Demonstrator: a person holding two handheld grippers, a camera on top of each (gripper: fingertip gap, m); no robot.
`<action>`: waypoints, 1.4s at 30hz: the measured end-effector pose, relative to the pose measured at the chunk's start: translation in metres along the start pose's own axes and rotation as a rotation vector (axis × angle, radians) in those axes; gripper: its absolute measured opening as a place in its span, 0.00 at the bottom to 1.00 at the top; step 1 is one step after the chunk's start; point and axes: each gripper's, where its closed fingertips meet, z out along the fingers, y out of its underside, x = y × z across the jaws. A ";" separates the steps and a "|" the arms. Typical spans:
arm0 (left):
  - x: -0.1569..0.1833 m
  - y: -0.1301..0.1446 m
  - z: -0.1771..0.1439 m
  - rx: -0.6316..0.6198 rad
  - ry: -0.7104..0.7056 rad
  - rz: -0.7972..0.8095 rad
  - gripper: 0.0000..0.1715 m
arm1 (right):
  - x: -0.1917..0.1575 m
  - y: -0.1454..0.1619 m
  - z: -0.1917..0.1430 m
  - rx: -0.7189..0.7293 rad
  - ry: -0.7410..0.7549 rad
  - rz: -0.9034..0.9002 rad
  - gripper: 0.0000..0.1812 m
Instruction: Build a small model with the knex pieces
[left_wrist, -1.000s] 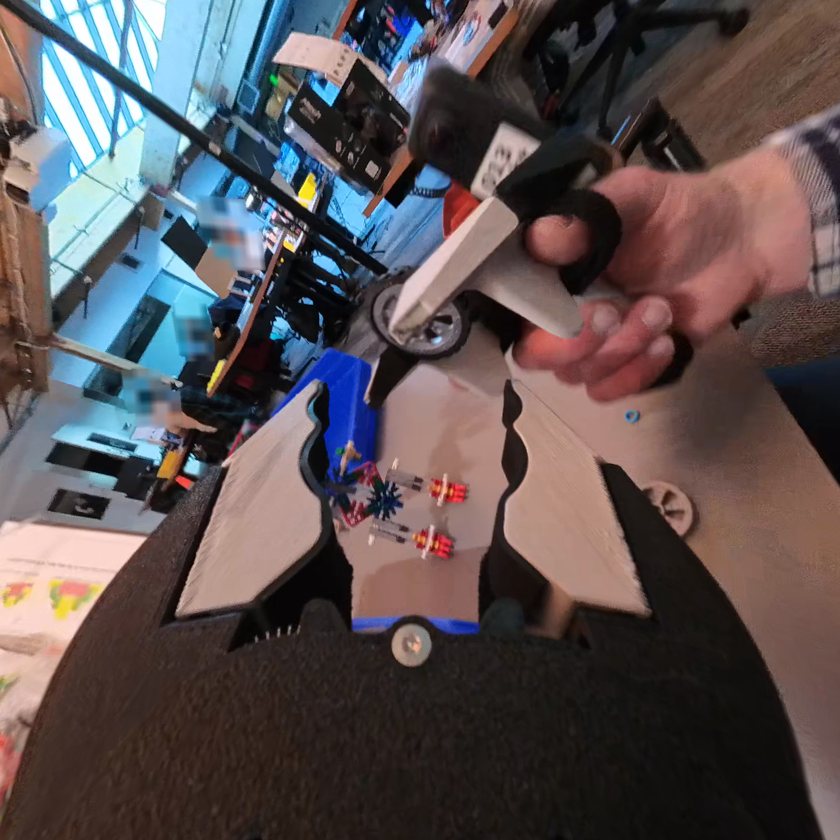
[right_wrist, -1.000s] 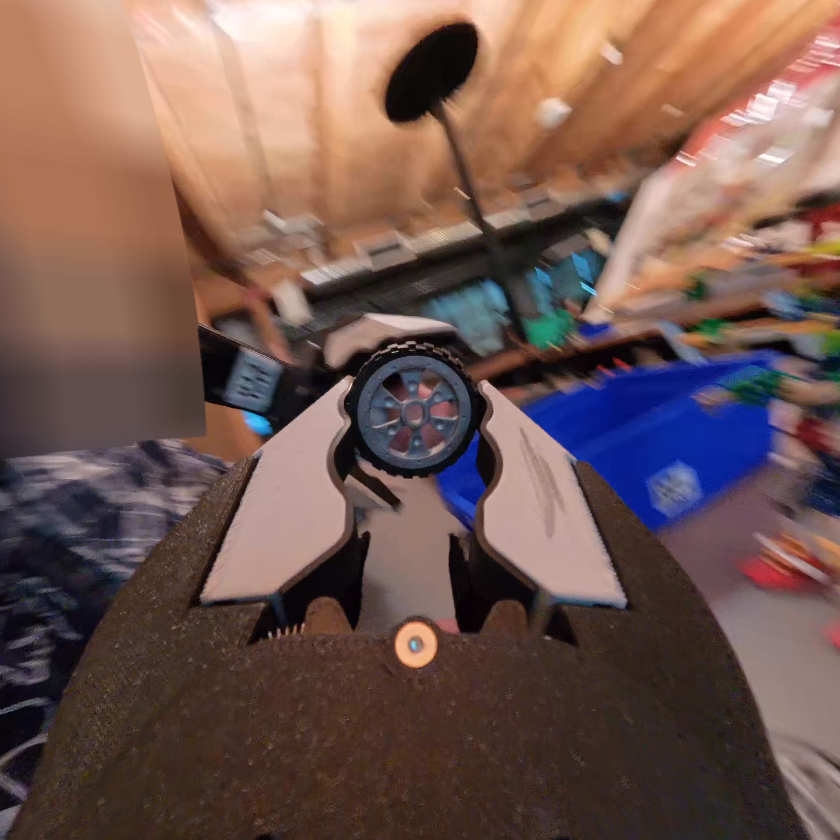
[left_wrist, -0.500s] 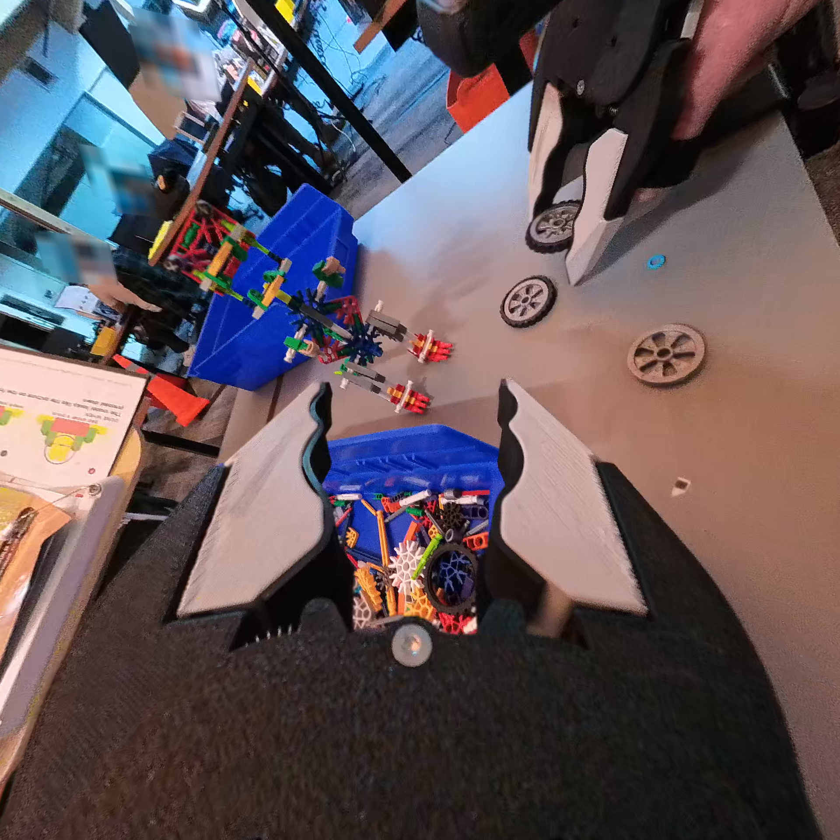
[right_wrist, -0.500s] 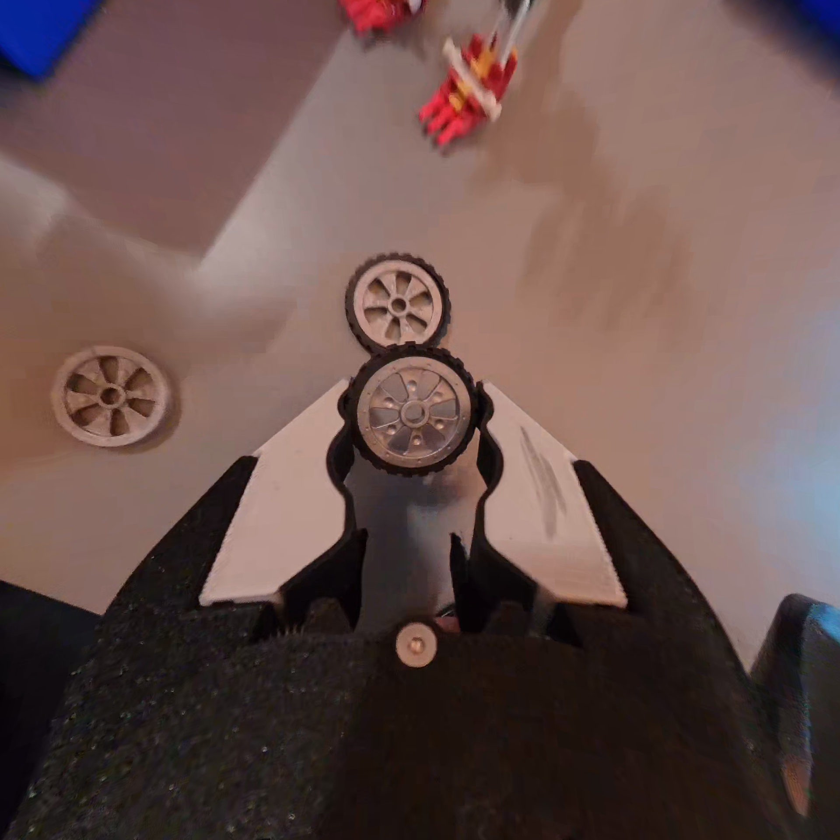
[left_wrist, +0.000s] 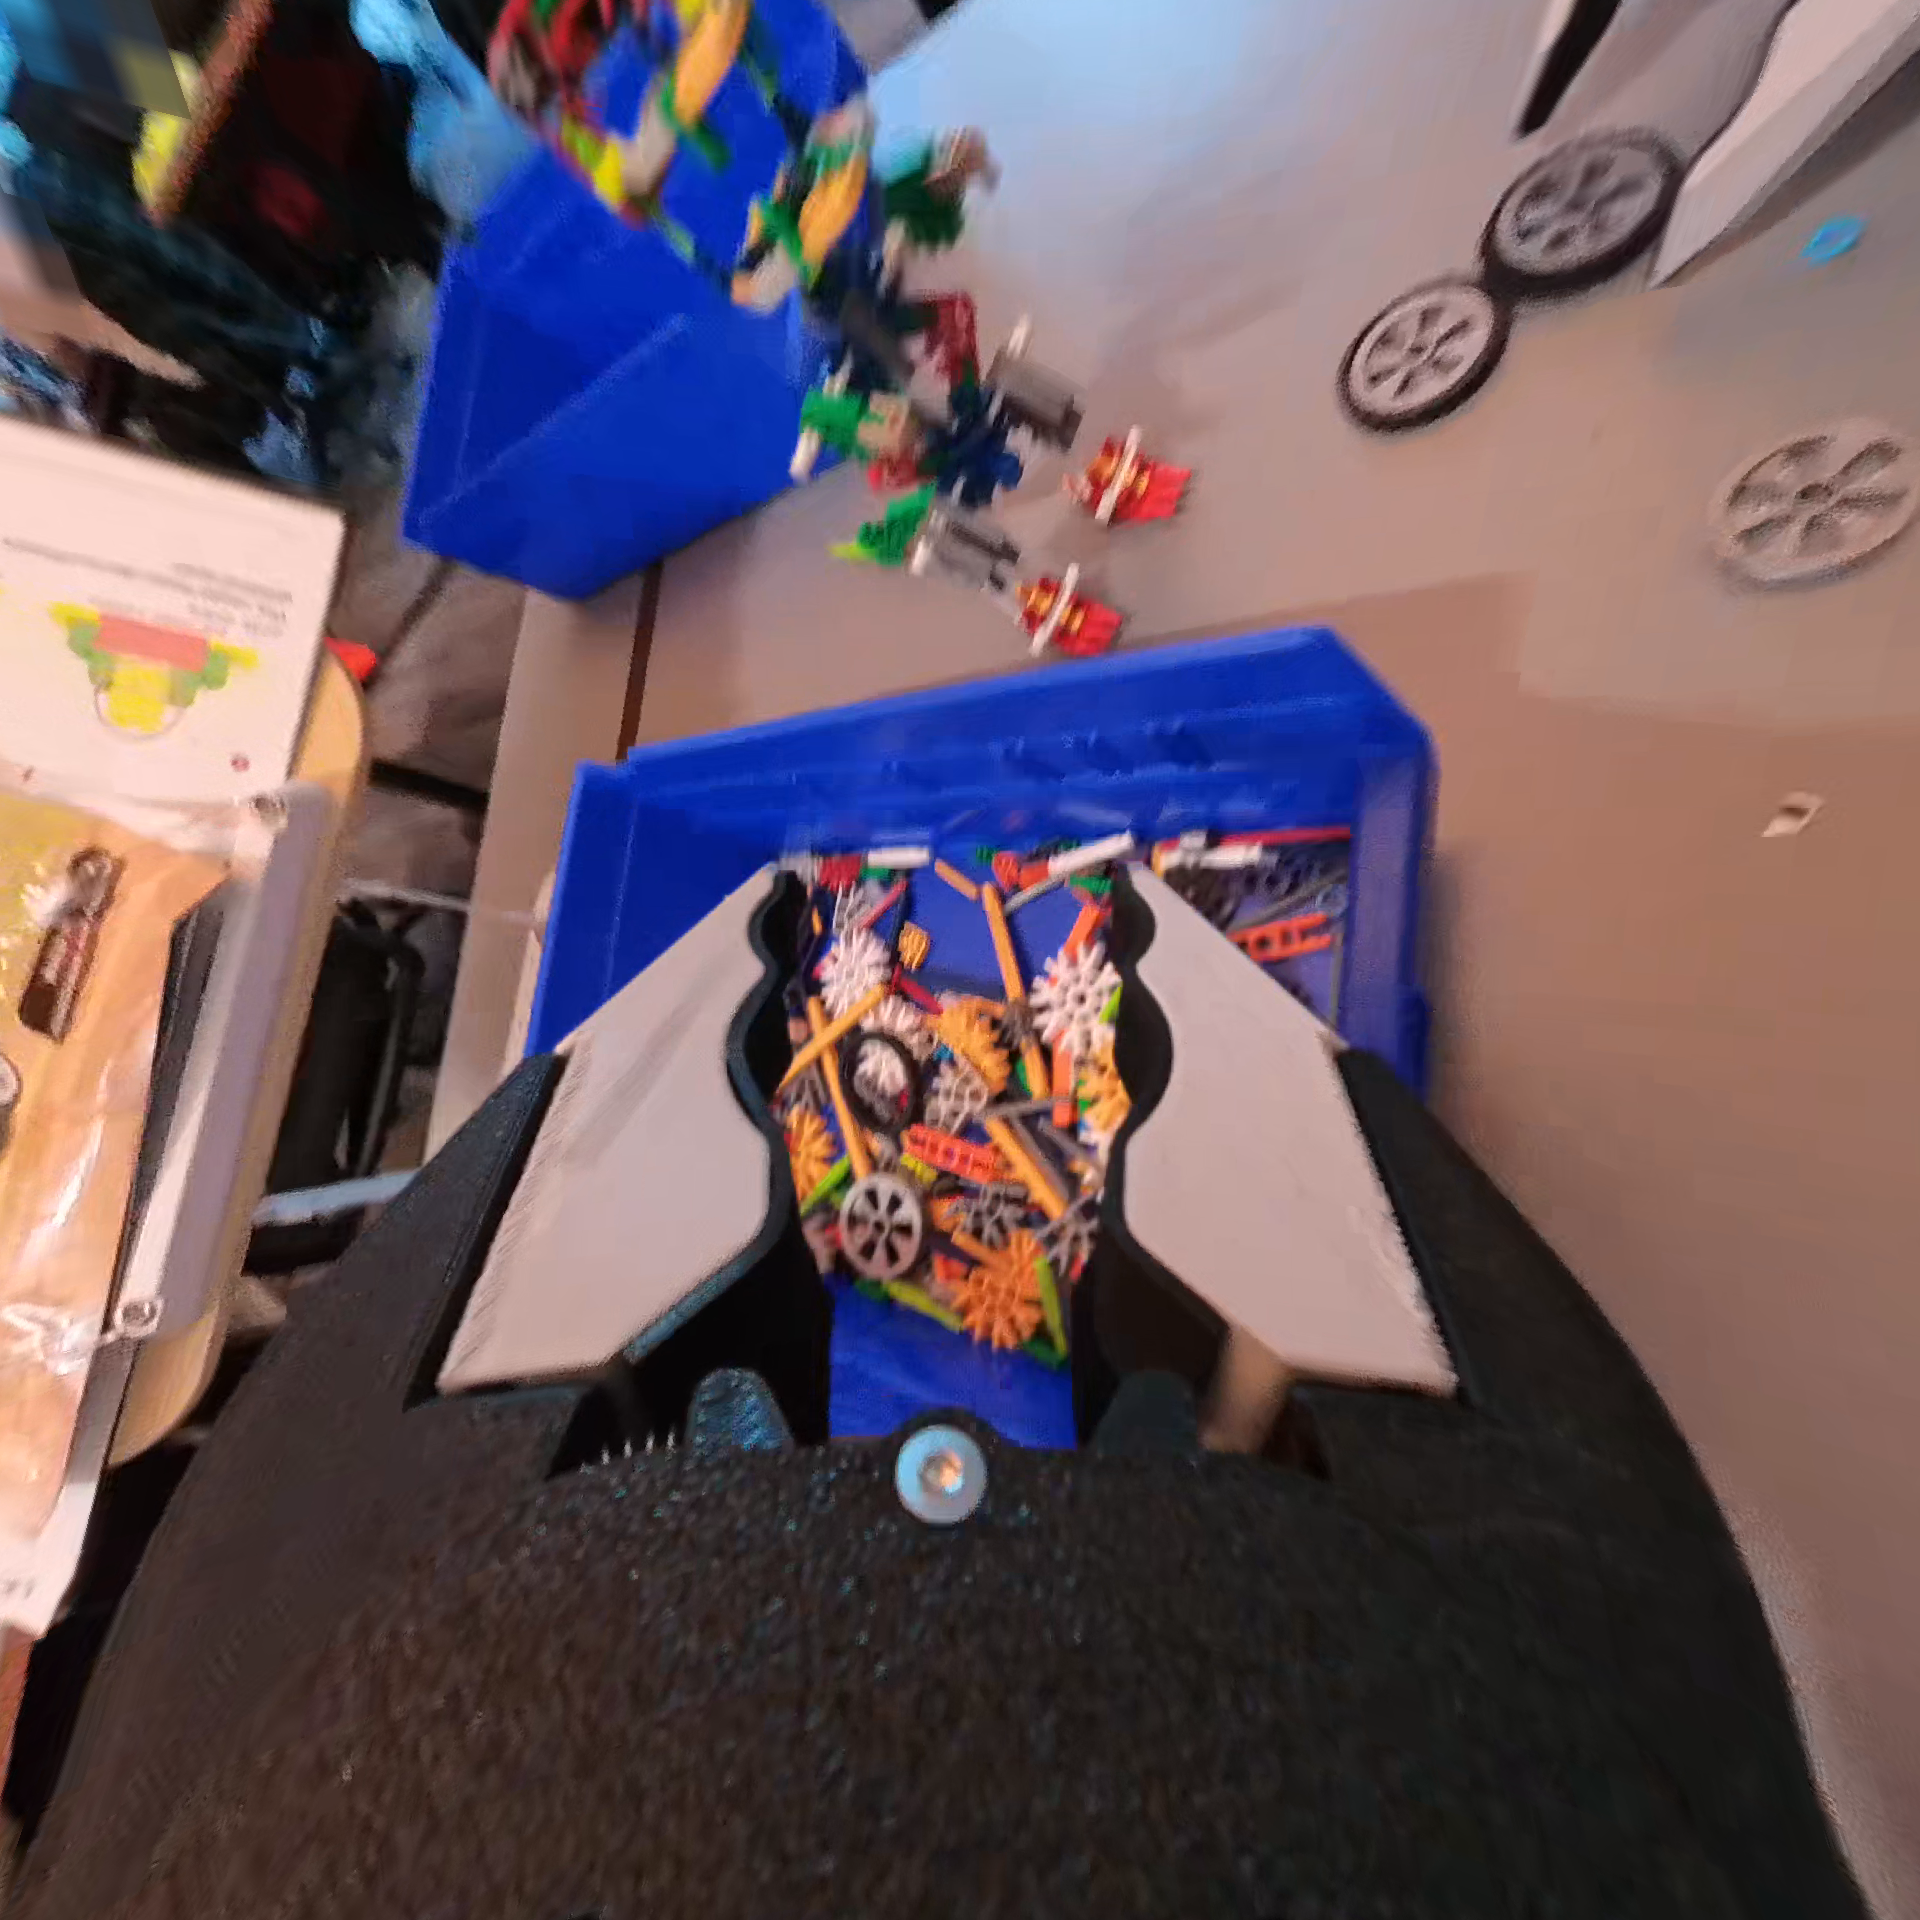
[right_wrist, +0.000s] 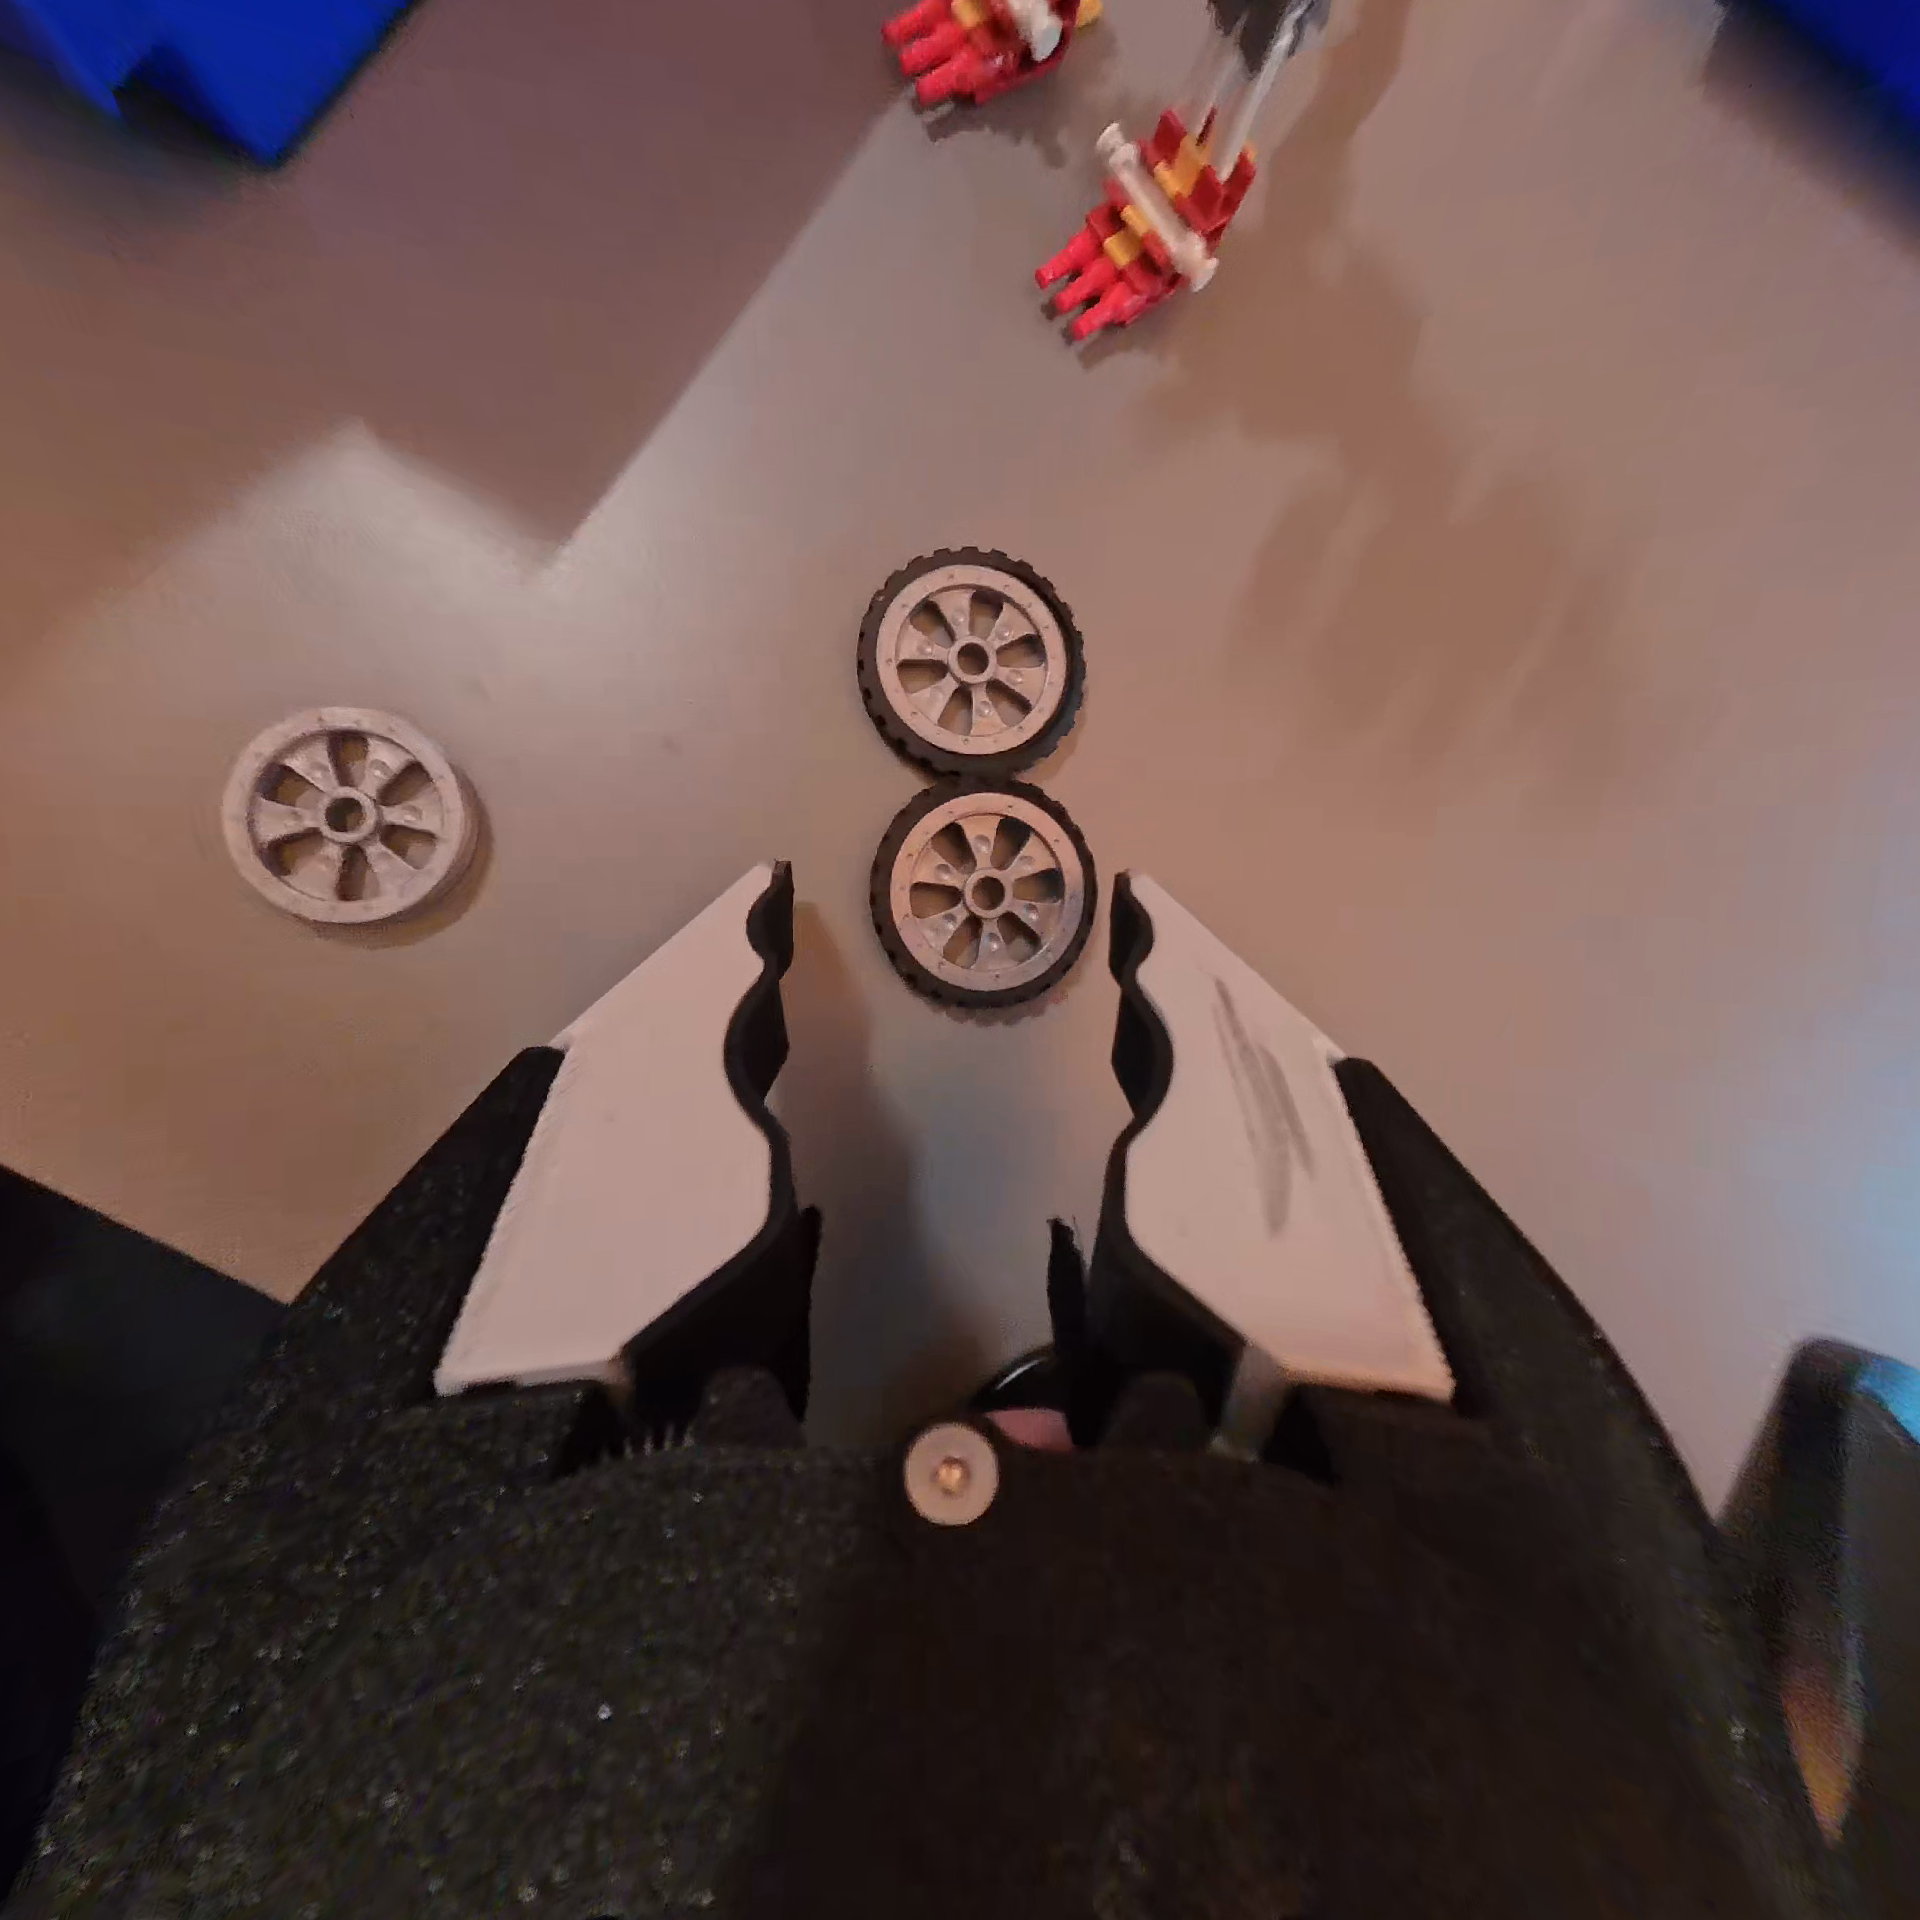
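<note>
Right gripper, jaws wide, frames a black-tyred grey toy wheel (lying flat); left gripper, jaws wide and empty, hovers over a blue plastic parts bin.

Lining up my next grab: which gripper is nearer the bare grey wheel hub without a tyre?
Right. The right gripper hangs open just beside the hub; the left gripper is over the blue parts bin, farther off.
</note>
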 end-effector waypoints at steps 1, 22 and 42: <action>-0.007 0.010 0.001 -0.048 0.014 -0.020 0.33 | 0.001 0.004 0.005 -0.016 0.000 -0.014 0.33; -0.016 0.139 0.104 -0.667 0.420 -0.098 0.06 | -0.001 -0.019 -0.017 0.219 0.030 -0.005 0.31; 0.025 -0.032 0.012 0.025 0.508 -0.179 0.02 | -0.060 -0.084 -0.077 0.534 -0.064 -0.226 0.31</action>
